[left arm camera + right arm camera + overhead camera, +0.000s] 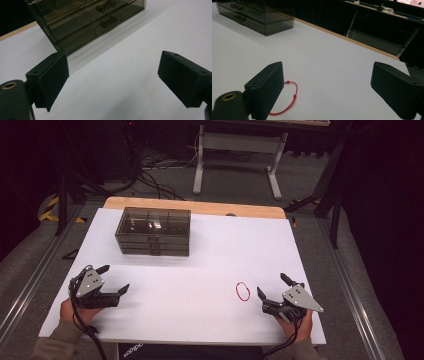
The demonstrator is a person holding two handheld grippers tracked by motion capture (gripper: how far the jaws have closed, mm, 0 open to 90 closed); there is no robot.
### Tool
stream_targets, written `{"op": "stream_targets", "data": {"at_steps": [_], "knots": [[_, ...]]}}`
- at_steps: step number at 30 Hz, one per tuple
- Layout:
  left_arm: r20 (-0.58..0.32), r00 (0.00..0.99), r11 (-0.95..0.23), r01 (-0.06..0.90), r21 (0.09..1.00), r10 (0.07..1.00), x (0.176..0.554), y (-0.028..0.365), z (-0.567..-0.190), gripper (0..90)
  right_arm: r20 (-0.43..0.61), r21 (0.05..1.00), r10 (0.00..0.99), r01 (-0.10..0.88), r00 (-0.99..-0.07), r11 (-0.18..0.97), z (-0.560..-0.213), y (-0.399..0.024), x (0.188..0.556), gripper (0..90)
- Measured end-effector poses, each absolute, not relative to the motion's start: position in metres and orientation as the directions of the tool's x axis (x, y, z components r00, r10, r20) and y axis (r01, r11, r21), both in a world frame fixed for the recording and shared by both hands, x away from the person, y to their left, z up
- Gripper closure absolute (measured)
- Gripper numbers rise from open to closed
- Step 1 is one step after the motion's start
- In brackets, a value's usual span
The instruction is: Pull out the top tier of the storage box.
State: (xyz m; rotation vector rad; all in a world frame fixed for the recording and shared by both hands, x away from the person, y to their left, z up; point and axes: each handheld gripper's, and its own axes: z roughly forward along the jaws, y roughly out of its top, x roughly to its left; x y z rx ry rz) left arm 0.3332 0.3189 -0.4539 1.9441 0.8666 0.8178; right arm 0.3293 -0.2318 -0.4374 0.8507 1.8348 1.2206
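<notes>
A red string loop [242,291] lies flat on the white counter [200,285], just beside the right tool [274,287] and not touching it. The right tool is wide open and holds nothing. The left tool [116,279] is far off on the other side, wide open and empty too. A dark drawer box [154,231] sits at the back.

No text, label, brand or number can be read. Faint pale lettering is seen on a dark surface at the bottom edge of the high view, too blurred to be made out.
</notes>
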Motion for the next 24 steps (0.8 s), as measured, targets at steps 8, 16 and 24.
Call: {"op": "stream_targets", "data": {"at_steps": [8, 16, 24], "knots": [[0.280, 0.545, -0.461, 0.228, 0.857, 0.790, 0.354, 0.298, -0.456, 16.9, -0.228, 0.937, 0.833, 0.117, -0.504, 0.328, -0.439, -0.229, 0.331, 12.1], [0.319, 0.548, -0.480, 0.177, 0.859, 0.773, 0.376, 0.274, -0.452, 19.2, -0.239, 0.934, 0.826, 0.112, -0.511, 0.340, -0.440, -0.225, 0.331, 12.0], [0.350, 0.524, -0.490, 0.153, 0.858, 0.776, 0.391, 0.266, -0.449, 21.1, -0.236, 0.932, 0.823, 0.120, -0.517, 0.343, -0.441, -0.225, 0.332, 11.9]]}}
